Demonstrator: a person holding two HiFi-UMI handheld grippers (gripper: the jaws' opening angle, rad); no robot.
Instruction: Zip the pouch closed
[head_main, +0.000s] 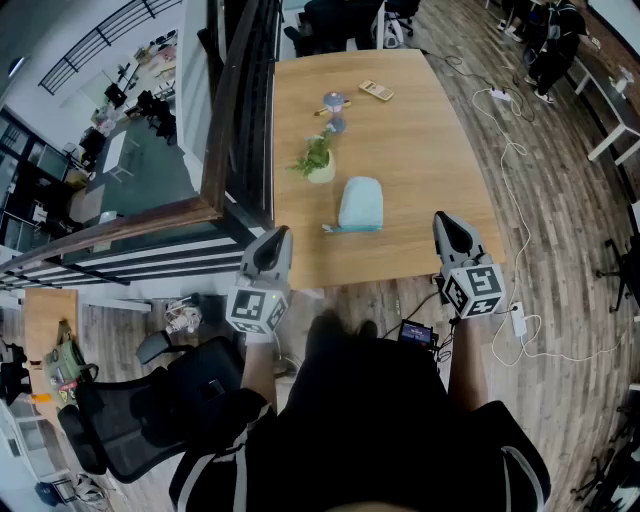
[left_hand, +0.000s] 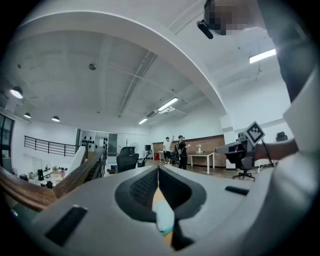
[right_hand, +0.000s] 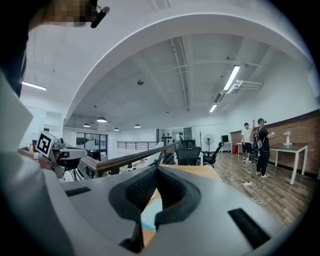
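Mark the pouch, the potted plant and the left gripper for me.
pouch (head_main: 361, 203): head view, middle of its light blue top.
potted plant (head_main: 321, 172): head view, on its pale pot.
left gripper (head_main: 283, 235): head view, tips of its shut jaws.

Ahead of you a pale wooden table (head_main: 430, 150) stands on dark plank flooring (head_main: 560, 190), with a dark wooden railing (head_main: 235, 110) along its left. A black mesh office chair (head_main: 140, 420) sits at your left, and white strip lights (right_hand: 231, 77) run overhead.
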